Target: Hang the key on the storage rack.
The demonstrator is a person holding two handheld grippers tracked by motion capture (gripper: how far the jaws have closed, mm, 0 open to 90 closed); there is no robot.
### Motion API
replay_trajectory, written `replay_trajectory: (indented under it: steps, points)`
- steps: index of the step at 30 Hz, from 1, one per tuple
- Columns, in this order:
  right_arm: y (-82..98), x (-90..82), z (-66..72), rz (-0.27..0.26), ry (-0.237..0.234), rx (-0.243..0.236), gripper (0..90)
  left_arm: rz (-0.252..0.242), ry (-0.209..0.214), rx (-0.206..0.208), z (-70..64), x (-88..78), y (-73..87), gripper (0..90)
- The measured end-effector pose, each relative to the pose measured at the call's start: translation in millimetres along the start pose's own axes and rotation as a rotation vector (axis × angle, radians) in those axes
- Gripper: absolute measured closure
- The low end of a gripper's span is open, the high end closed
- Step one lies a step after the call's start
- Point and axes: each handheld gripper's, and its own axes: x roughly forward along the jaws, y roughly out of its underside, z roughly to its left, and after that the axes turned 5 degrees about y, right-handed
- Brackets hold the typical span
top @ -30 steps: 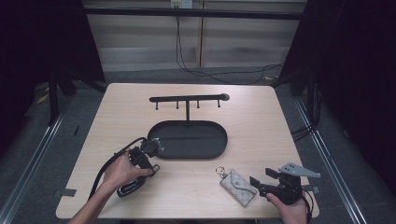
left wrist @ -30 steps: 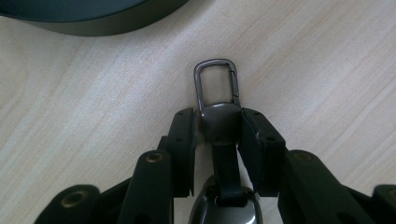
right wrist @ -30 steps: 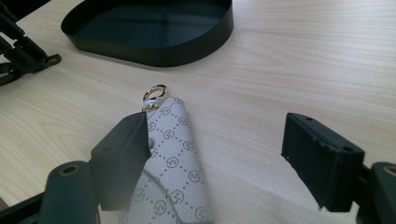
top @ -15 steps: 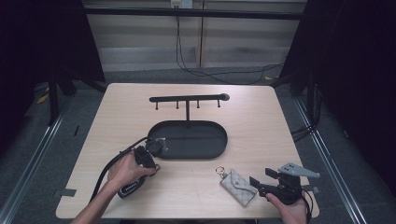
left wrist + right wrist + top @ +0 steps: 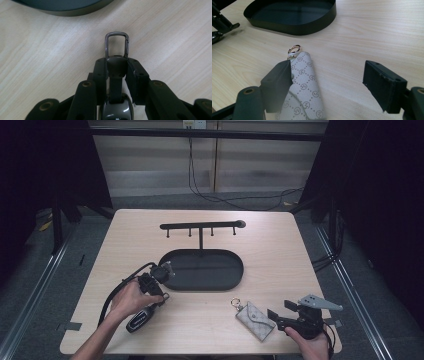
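The left hand-held gripper [image 5: 117, 67] is clenching the leather strap of a car key fob [image 5: 141, 316] lying on the desk [image 5: 280, 250], its metal clasp [image 5: 116, 45] jutting just beyond the jaws toward the black tray [image 5: 205, 270]. The right hand-held gripper [image 5: 329, 82] is waiting released, a patterned key pouch [image 5: 305, 87] lying against its left jaw. The fob's body is cut off below the jaws.

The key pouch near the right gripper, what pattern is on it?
Grey key pouch with repeating monogram-and-diamond print; clearest in right gripper view.
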Motion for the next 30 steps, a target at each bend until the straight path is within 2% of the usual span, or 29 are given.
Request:
replay_trajectory:
  steps: [9, 12, 20, 27, 30]
  points:
    - [-0.4, 0.9, -0.8, 0.000, 0.002, 0.004, 23.1, -0.049, 0.021, 0.017, 4.6, -21.8, 9.8, 70.9]
    - [-0.7, 1.7, -1.0, 0.004, 0.002, 0.010, 23.1, -0.067, 0.027, 0.008, 5.7, -29.9, 11.9, 70.9]
    - [-0.7, 1.4, -0.9, 0.005, 0.004, 0.014, 23.1, -0.106, 0.029, 0.008, 9.5, -46.5, 19.7, 70.9]
    - [-0.9, 2.2, -0.9, 0.006, 0.004, 0.016, 23.0, -0.124, 0.033, 0.027, 10.4, -61.5, 25.6, 70.9]
    - [-0.4, 1.4, -0.8, 0.003, 0.004, 0.015, 23.0, -0.128, 0.021, 0.026, 9.9, -69.6, 28.0, 70.9]
